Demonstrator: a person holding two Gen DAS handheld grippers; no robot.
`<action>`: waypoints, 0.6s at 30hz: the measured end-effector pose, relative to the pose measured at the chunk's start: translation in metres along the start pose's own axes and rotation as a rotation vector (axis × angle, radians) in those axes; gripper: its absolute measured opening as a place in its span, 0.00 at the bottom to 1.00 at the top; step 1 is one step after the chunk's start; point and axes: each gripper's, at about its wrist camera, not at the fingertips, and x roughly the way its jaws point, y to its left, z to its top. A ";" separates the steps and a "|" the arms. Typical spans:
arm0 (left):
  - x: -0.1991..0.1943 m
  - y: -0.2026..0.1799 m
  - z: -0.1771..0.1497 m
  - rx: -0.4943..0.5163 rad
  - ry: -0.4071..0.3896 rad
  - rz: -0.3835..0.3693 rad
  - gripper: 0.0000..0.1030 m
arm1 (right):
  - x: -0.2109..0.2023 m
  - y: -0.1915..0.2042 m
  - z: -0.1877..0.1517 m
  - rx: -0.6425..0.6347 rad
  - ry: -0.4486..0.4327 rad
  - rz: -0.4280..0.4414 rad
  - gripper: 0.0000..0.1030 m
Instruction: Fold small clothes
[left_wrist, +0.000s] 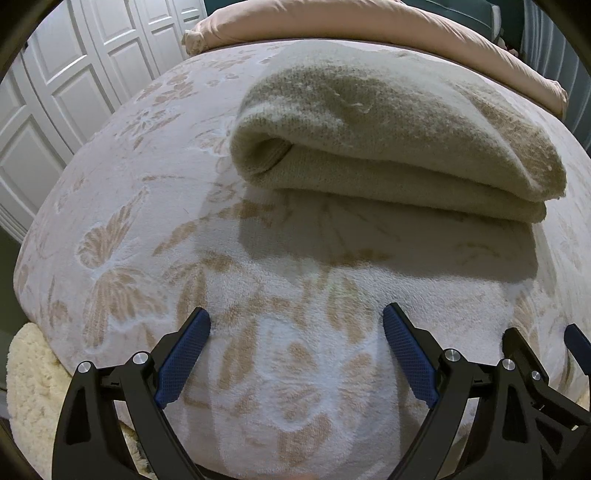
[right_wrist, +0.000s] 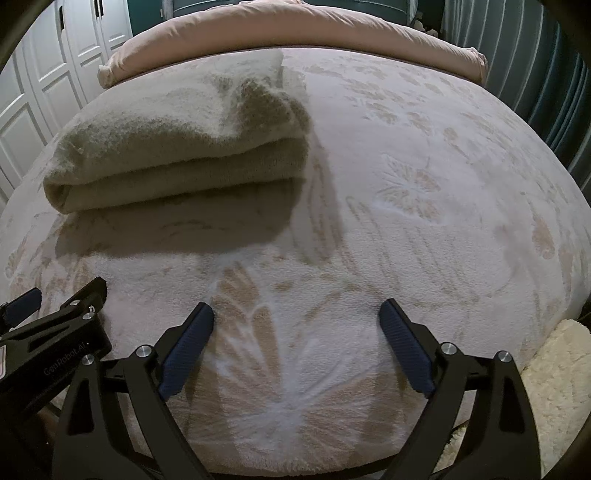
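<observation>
A beige knitted garment (left_wrist: 391, 133) lies folded in several layers on a pale bed cover with a butterfly pattern (left_wrist: 155, 229). It also shows in the right wrist view (right_wrist: 184, 147), at upper left. My left gripper (left_wrist: 296, 325) is open and empty, hovering over the cover in front of the garment. My right gripper (right_wrist: 296, 321) is open and empty, to the right of the garment and nearer than it. The right gripper's side shows at the right edge of the left wrist view (left_wrist: 535, 373). The left gripper's side shows at the left edge of the right wrist view (right_wrist: 55, 332).
A pink duvet (left_wrist: 332, 26) lies rolled along the far side of the bed. White panelled wardrobe doors (left_wrist: 62, 85) stand at the left. A cream fluffy blanket (right_wrist: 557, 376) hangs at the bed's near edge. Dark curtains (right_wrist: 546, 77) hang at the right.
</observation>
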 end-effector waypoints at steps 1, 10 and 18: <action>0.000 0.001 0.000 0.001 -0.001 0.000 0.90 | 0.000 0.000 0.000 0.000 0.001 -0.001 0.87; 0.000 -0.004 -0.002 0.008 -0.015 0.015 0.90 | 0.000 0.001 0.000 0.003 0.005 -0.008 0.87; -0.003 -0.004 -0.001 0.015 -0.023 0.026 0.90 | -0.003 0.003 0.001 0.009 0.015 -0.017 0.86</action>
